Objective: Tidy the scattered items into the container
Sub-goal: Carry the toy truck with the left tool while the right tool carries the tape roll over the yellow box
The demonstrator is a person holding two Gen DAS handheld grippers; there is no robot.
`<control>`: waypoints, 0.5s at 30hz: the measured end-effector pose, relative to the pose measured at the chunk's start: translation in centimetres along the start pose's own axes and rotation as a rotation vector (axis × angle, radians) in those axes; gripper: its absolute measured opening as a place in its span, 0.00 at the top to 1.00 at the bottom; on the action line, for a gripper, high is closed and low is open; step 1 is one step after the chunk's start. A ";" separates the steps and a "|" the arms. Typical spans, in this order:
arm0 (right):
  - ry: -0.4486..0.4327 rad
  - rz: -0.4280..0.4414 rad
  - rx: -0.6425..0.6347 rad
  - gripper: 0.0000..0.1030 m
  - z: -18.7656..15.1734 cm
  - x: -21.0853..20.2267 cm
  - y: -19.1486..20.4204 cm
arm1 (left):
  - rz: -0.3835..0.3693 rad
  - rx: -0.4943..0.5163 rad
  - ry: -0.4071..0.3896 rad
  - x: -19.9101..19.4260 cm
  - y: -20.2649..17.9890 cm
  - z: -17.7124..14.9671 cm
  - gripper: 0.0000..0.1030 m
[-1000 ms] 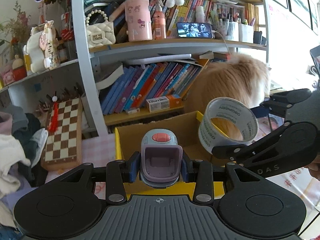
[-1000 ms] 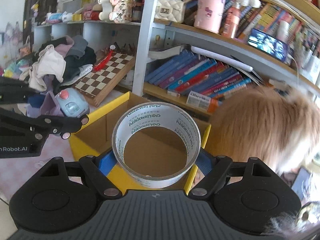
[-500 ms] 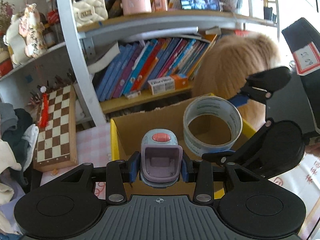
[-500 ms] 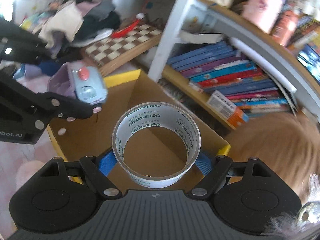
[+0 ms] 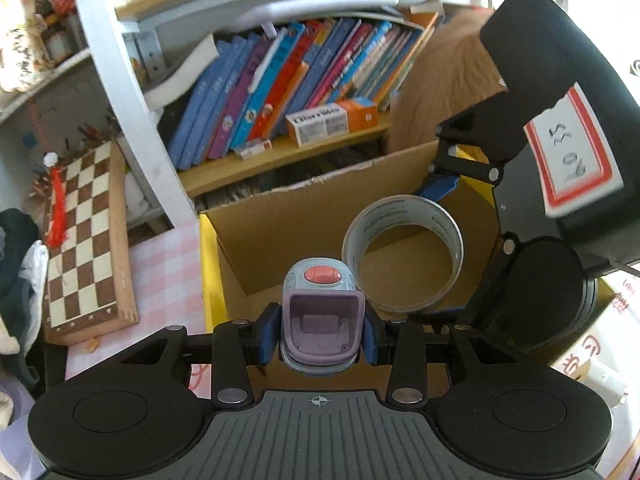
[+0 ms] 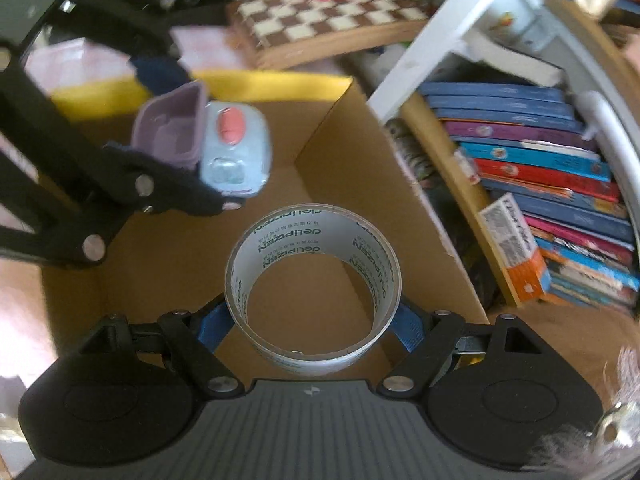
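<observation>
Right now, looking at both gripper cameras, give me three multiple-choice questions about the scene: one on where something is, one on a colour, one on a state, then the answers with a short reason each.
1. Where is the tape roll?
A. flat on the chessboard
B. held over the open cardboard box
C. on the bookshelf

2. What colour is the oval button on the small device?
A. green
B. black
C. red

3. What state is the left gripper in?
A. shut on the small device
B. open and empty
C. shut on the tape roll

Answers:
1 B, the right gripper clamps the roll with the cardboard box interior showing through its hole.
2 C, the button on its top reads red-orange against the pale blue shell.
3 A, both blue pads press the device's sides.
</observation>
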State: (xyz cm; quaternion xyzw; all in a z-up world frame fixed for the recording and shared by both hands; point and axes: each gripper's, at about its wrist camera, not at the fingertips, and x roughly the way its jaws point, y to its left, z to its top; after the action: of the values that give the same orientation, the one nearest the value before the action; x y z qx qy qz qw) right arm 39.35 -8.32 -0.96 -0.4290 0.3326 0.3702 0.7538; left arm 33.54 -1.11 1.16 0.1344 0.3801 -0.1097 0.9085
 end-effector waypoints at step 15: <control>0.121 0.043 -0.051 0.21 -0.7 3.9 -1.0 | -0.008 0.100 0.115 4.0 0.0 0.4 0.62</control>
State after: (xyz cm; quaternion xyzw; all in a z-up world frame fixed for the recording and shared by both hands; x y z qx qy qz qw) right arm 42.01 -8.26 -4.02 -0.4625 0.3771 0.3679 0.7131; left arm 36.58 -1.63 -1.46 0.1841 0.4262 -0.1240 0.8770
